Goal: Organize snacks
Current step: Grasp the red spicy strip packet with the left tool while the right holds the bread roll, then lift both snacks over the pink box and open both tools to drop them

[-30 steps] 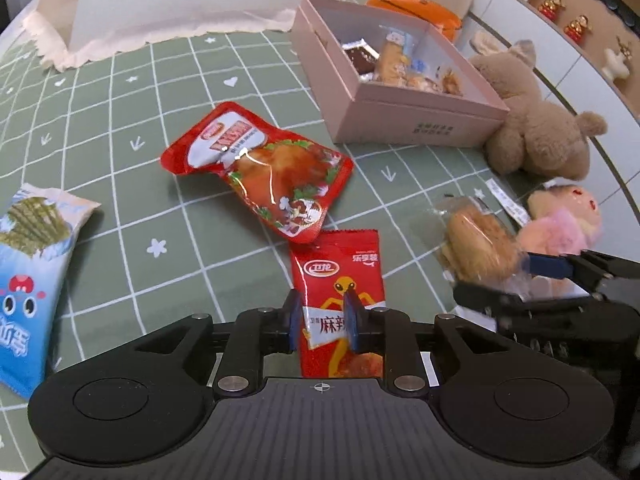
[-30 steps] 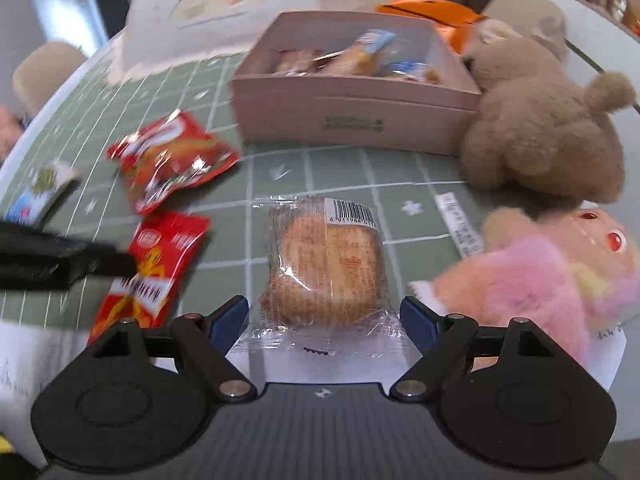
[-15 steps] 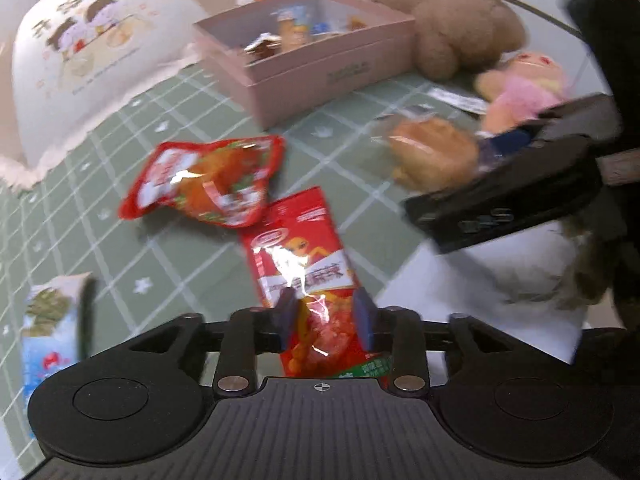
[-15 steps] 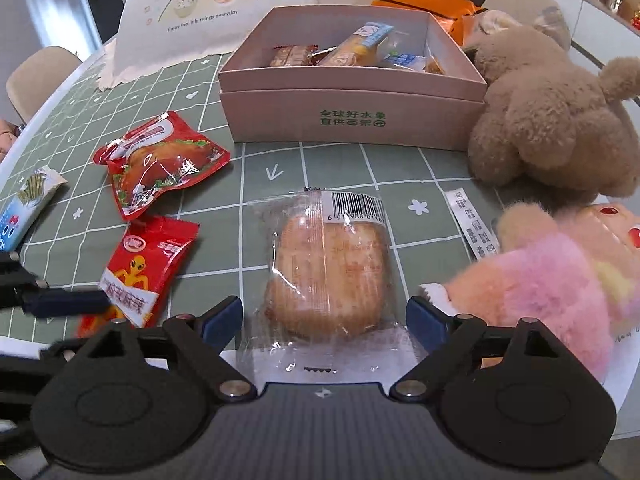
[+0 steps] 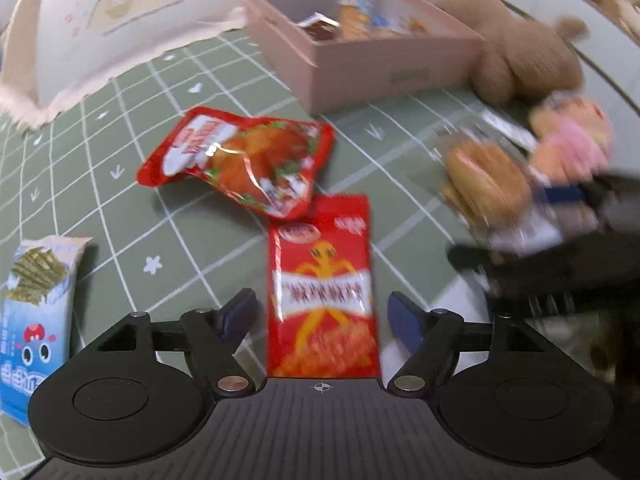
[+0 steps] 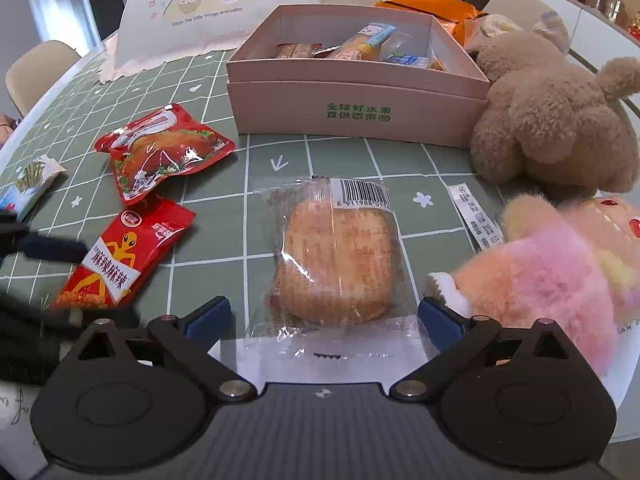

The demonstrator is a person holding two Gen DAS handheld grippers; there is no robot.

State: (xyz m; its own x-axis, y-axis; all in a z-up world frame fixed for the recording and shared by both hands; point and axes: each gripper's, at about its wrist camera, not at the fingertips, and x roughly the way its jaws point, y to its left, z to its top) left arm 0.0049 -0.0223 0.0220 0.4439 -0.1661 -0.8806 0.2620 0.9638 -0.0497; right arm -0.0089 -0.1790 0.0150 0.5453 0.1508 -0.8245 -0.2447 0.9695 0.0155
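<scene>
A small red spicy-snack packet [image 5: 324,284] lies on the green checked cloth between the open fingers of my left gripper [image 5: 322,316]; it also shows in the right wrist view [image 6: 120,258]. A clear-wrapped bun [image 6: 336,256] lies between the open fingers of my right gripper [image 6: 324,316], and shows blurred in the left wrist view [image 5: 484,176]. A red chicken-leg pouch [image 5: 240,160] lies farther out [image 6: 160,150]. The pink box [image 6: 360,116] at the back holds several snacks.
A blue seaweed packet [image 5: 36,304] lies at the left. A brown plush bear [image 6: 552,120] and a pink plush toy [image 6: 560,276] sit at the right. A white illustrated bag [image 6: 216,12] and an orange packet [image 6: 432,2] stand behind the box.
My left gripper has opened and let go of the small red packet, which now lies flat on the cloth. My right gripper has stayed open around the bun.
</scene>
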